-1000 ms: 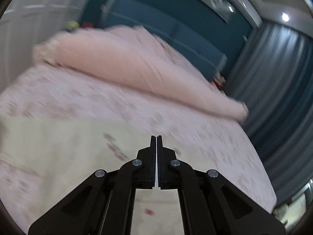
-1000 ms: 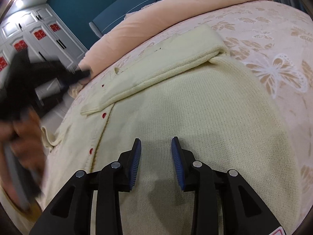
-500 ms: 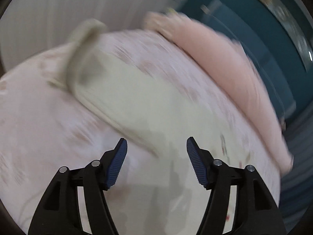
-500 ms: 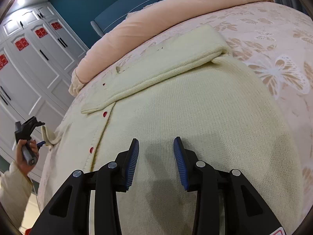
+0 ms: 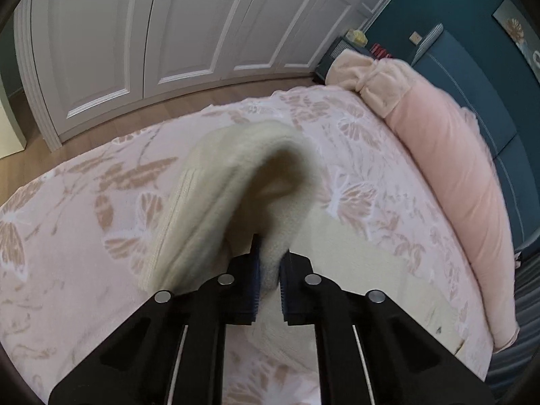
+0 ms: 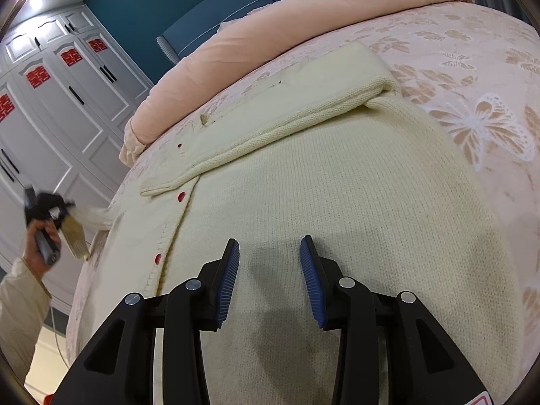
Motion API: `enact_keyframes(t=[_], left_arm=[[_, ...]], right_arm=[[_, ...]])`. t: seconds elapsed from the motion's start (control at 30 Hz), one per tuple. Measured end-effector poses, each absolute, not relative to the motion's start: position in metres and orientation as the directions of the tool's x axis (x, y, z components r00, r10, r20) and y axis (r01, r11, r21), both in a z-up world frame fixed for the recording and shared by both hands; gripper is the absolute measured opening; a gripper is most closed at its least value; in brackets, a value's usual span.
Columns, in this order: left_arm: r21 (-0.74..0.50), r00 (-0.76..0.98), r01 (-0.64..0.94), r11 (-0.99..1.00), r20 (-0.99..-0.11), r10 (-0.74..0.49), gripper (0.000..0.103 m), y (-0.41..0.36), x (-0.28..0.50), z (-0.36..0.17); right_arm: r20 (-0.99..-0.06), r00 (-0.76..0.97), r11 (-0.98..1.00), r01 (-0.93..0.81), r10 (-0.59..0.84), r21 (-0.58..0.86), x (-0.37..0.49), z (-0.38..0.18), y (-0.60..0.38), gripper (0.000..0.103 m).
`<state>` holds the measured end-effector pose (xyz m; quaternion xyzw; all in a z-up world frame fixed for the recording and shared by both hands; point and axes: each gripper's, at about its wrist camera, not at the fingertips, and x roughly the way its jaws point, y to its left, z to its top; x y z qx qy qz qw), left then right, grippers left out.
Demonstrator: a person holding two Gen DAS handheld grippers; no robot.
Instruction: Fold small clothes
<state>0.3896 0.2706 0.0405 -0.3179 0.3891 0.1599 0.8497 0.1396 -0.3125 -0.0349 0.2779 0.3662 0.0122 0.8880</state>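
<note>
On bedspread (image 6: pixel 479 67): cream knit cardigan (image 6: pixel 337 185), red buttons, sleeve folded across.

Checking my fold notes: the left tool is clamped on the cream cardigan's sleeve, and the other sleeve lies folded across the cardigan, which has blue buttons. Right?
Not quite: the buttons are red, as the right wrist view shows. The rest holds: the left tool is clamped on the sleeve, and the other sleeve lies folded across the cream cardigan.

Even, soft indoor light; ceiling spot (image 6: pixel 34 2) flares top-left. Faint shadows under black gripper fingers (image 6: pixel 233 270) on cream knit cardigan (image 6: pixel 337 202). Lifted cream sleeve (image 5: pixel 243 175) motion-blurred. Heavy fisheye bending, dark vignette corners.
</note>
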Motion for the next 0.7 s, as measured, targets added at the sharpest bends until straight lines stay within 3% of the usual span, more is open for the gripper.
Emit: enact_keyframes(t=[0.1, 0.2, 0.27, 0.4, 0.47, 0.57, 0.63, 0.7], left_arm=[[-0.405, 0.713, -0.466, 0.786, -0.698, 0.063, 0.007, 0.257, 0.384, 0.068], [-0.417, 0.773, -0.365, 0.832, -0.634, 0.021, 0.006, 0.226, 0.382, 0.105], [-0.425, 0.815, -0.252, 0.869, -0.577, -0.046, 0.006, 0.185, 0.376, 0.134], [-0.451, 0.811, 0.098, 0.887, -0.481, -0.333, 0.006, 0.042, 0.350, 0.170], [-0.442, 0.742, 0.209, 0.873, -0.509, -0.436, 0.007, -0.023, 0.335, 0.159], [-0.362, 0.554, 0.290, 0.886, -0.691, -0.464, 0.013, -0.120, 0.309, 0.086], [-0.348, 0.474, 0.254, 0.902, -0.768, -0.430, 0.012, -0.134, 0.295, 0.045], [-0.405, 0.461, 0.199, 0.892, -0.765, -0.450, 0.015, -0.116, 0.279, 0.026]], right_arm=[[-0.641, 0.733, 0.843, 0.180, 0.228, 0.506, 0.139, -0.035, -0.312, 0.036], [-0.641, 0.733, 0.843, 0.180, 0.228, 0.506, 0.139, -0.035, -0.312, 0.036], [-0.640, 0.734, 0.842, 0.180, 0.229, 0.509, 0.139, -0.035, -0.312, 0.036], [-0.636, 0.736, 0.837, 0.181, 0.233, 0.516, 0.138, -0.033, -0.312, 0.036], [-0.635, 0.737, 0.838, 0.182, 0.230, 0.515, 0.137, -0.030, -0.312, 0.037], [-0.649, 0.737, 0.863, 0.190, 0.189, 0.467, 0.137, -0.017, -0.309, 0.050], [-0.643, 0.752, 0.895, 0.175, 0.148, 0.411, 0.141, -0.003, -0.304, 0.052], [-0.630, 0.767, 0.924, 0.145, 0.120, 0.353, 0.152, 0.014, -0.296, 0.052]])
